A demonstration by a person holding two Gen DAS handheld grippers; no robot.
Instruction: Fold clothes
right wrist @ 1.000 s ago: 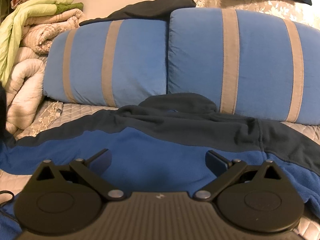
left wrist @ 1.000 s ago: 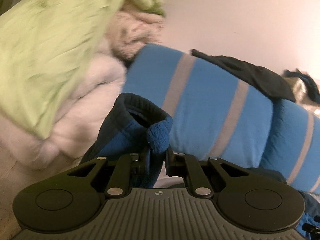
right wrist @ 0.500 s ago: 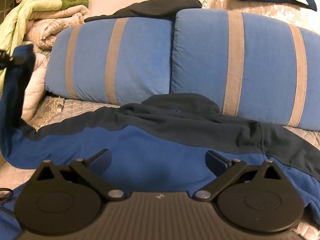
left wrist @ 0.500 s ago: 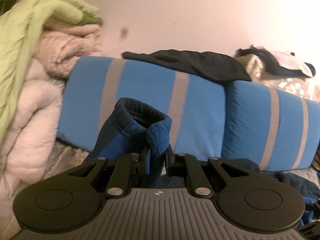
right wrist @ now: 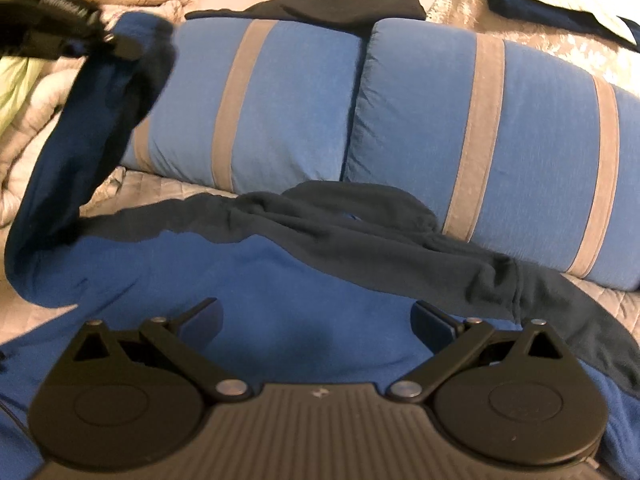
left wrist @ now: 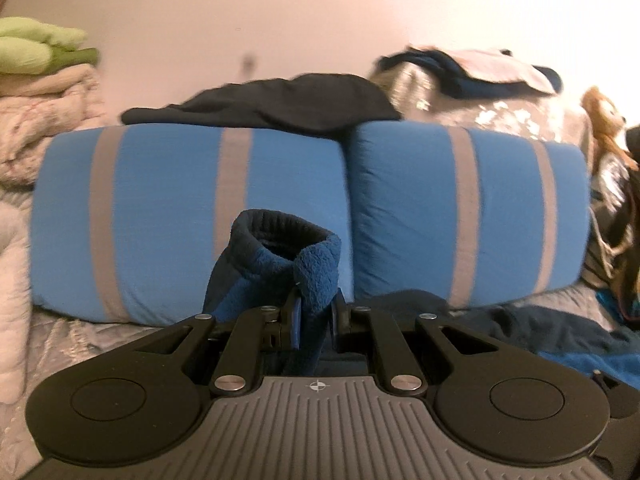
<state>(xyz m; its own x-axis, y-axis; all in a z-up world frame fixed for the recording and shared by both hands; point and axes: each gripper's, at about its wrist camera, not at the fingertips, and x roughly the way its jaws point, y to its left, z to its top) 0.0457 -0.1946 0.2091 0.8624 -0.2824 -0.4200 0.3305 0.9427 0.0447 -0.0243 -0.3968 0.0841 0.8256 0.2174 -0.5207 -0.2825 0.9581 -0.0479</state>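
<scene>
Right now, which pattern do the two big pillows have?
The pillows are blue with vertical grey stripes, clearest in the right wrist view.

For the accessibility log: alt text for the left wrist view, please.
The left claw is shut on the blue fleece cuff of a sleeve, held up in front of two blue pillows with grey stripes. A dark garment lies on top of the pillows, with folded blankets at far left.
</scene>
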